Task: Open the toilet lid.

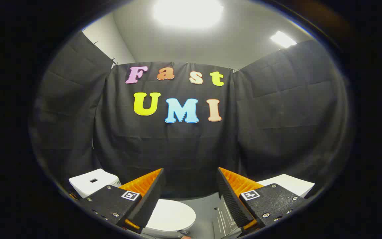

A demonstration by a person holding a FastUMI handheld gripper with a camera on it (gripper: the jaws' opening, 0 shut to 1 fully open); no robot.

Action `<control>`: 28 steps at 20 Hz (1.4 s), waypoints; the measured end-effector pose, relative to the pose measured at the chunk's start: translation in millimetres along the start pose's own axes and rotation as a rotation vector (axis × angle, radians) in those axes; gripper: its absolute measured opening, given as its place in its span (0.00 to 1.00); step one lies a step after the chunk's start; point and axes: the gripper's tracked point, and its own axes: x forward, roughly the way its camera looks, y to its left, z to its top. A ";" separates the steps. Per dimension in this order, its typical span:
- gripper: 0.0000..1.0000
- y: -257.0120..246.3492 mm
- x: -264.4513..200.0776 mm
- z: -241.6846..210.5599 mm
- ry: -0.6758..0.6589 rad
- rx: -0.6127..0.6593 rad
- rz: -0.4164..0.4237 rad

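Note:
A white toilet stands low down, below my fingers, with its lid (172,216) lying flat and closed. Its white tank (93,182) rises behind the left finger, against the black cloth. My gripper (190,179) is held above the toilet and is open, with a wide gap and nothing between the fingers. The left finger (146,194) covers part of the lid's near left side. The right finger (232,196) hangs over the grey floor beside the bowl.
A white box-like block (288,186) sits behind the right finger. Grey floor (216,217) with a ribbed metal strip runs between the toilet and that block. Black cloth walls close the booth on three sides.

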 end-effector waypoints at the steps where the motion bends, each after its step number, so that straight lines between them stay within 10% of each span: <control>1: 0.95 0.5 0.7 -1.1 0.003 -0.007 -0.002; 28: 0.95 -8.9 5.6 -29.7 0.068 0.044 -0.009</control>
